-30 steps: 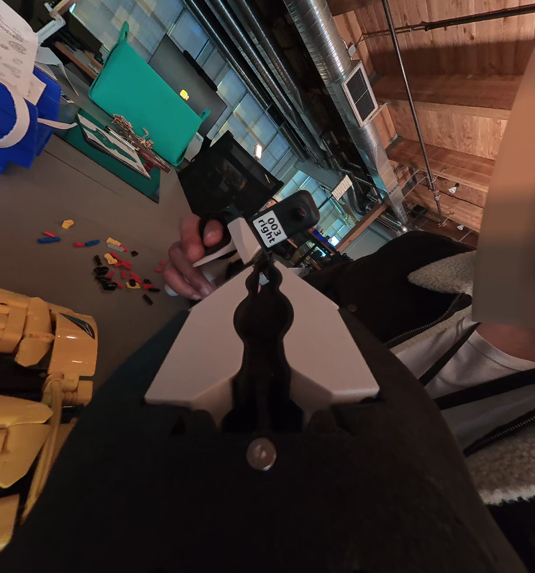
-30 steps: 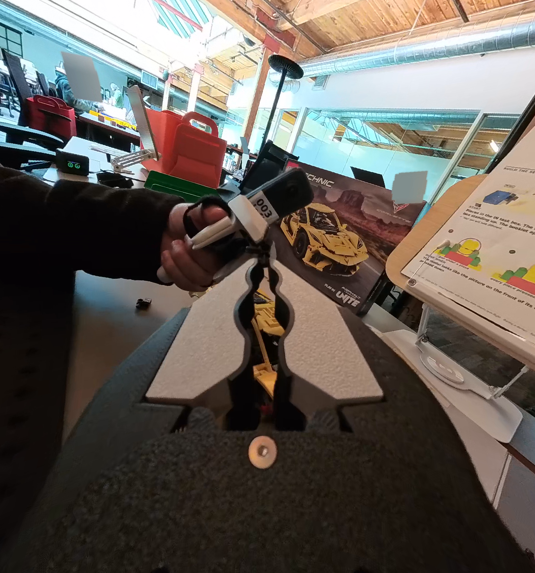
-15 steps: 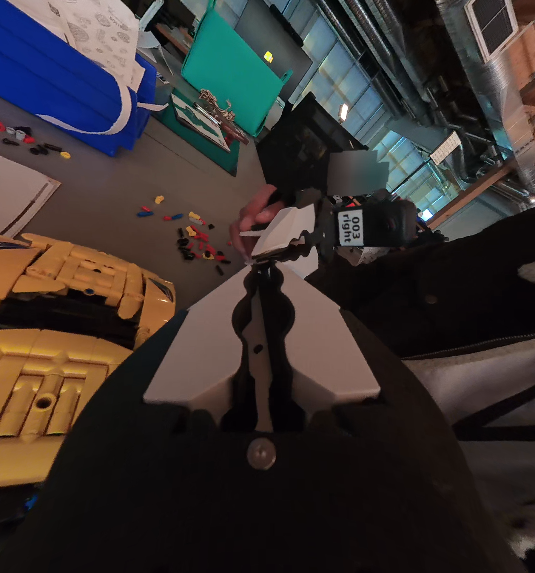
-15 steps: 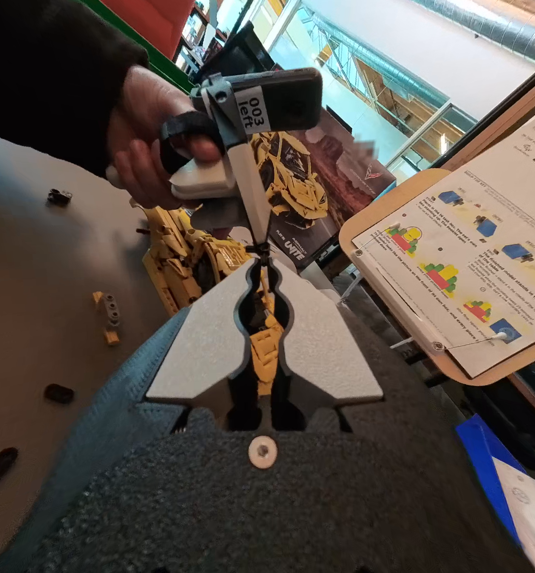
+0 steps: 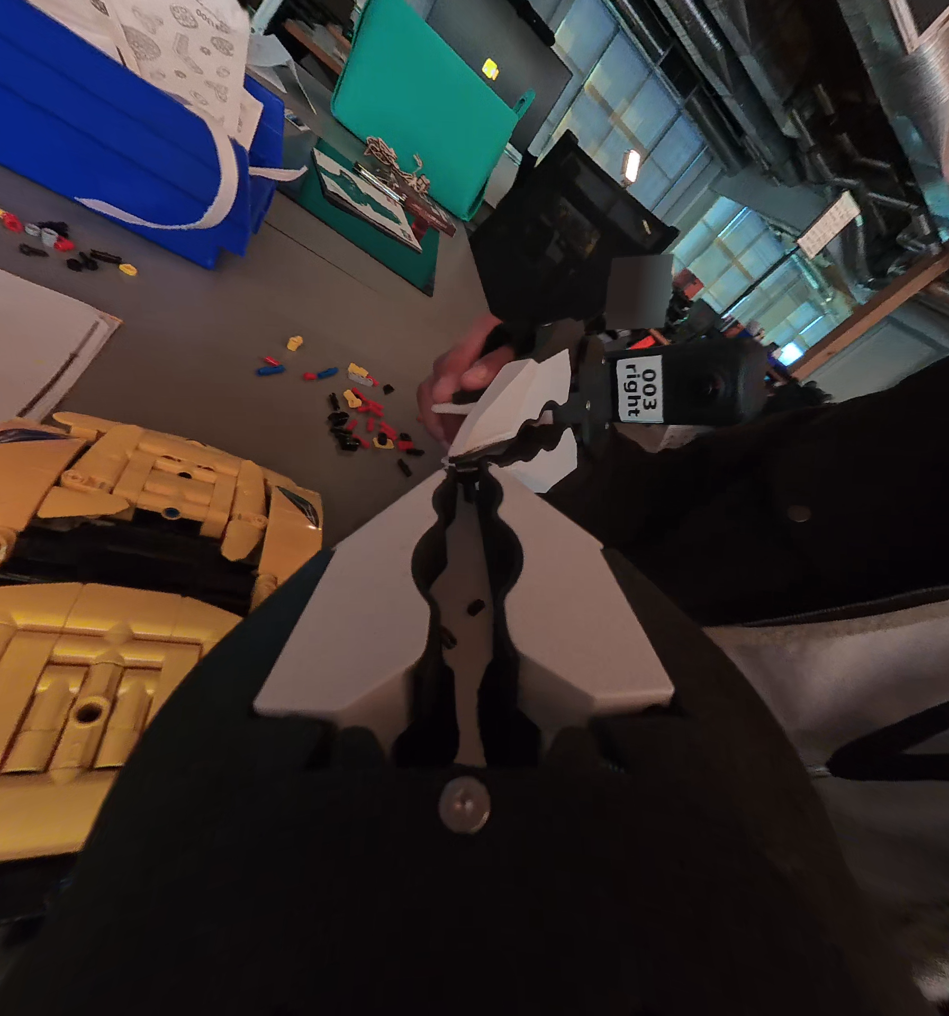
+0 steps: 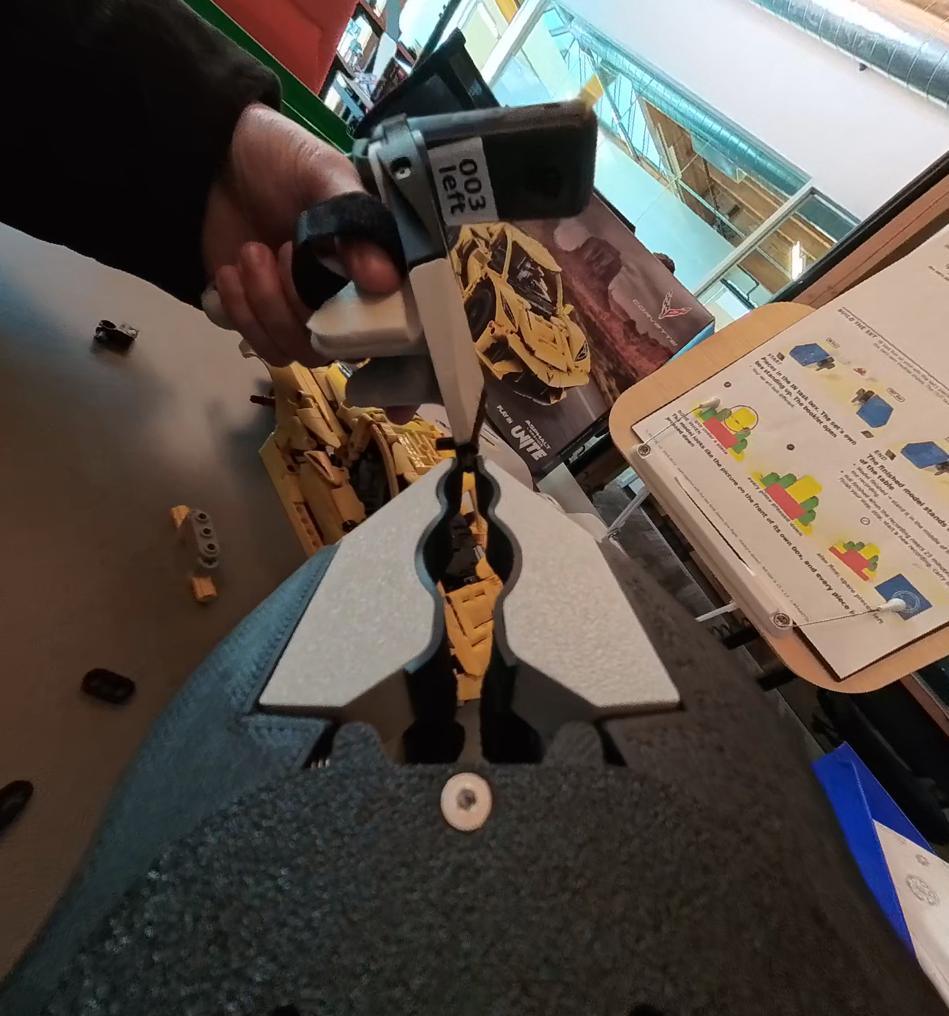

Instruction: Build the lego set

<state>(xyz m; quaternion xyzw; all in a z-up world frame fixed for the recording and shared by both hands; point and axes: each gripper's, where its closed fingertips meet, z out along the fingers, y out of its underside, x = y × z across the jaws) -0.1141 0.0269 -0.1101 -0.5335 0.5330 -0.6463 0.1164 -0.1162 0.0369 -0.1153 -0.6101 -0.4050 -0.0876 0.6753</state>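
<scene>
Bringing the two hand-held grippers tip to tip, we are now working low over the counter (image 5: 197,341); a second ago they were meeting higher up, with the ceiling behind them. The left hand-held gripper (image 5: 464,484) and the right hand-held gripper (image 6: 464,459) are both nearly closed, and a small dark piece (image 6: 457,449) is sitting where the tips meet; which one is pinching it we cannot tell. We are judging this a hand-over or a joining of two small parts before fitting. The yellow car (image 5: 103,550) is lying on the counter just to the left, part-built. Loose pieces (image 5: 359,409) are lying scattered beyond it. The blue bin (image 5: 103,132) is carrying a printed sheet over its rim; its inside is hidden. The green case (image 5: 422,110) is standing open, with flat material in its base.
</scene>
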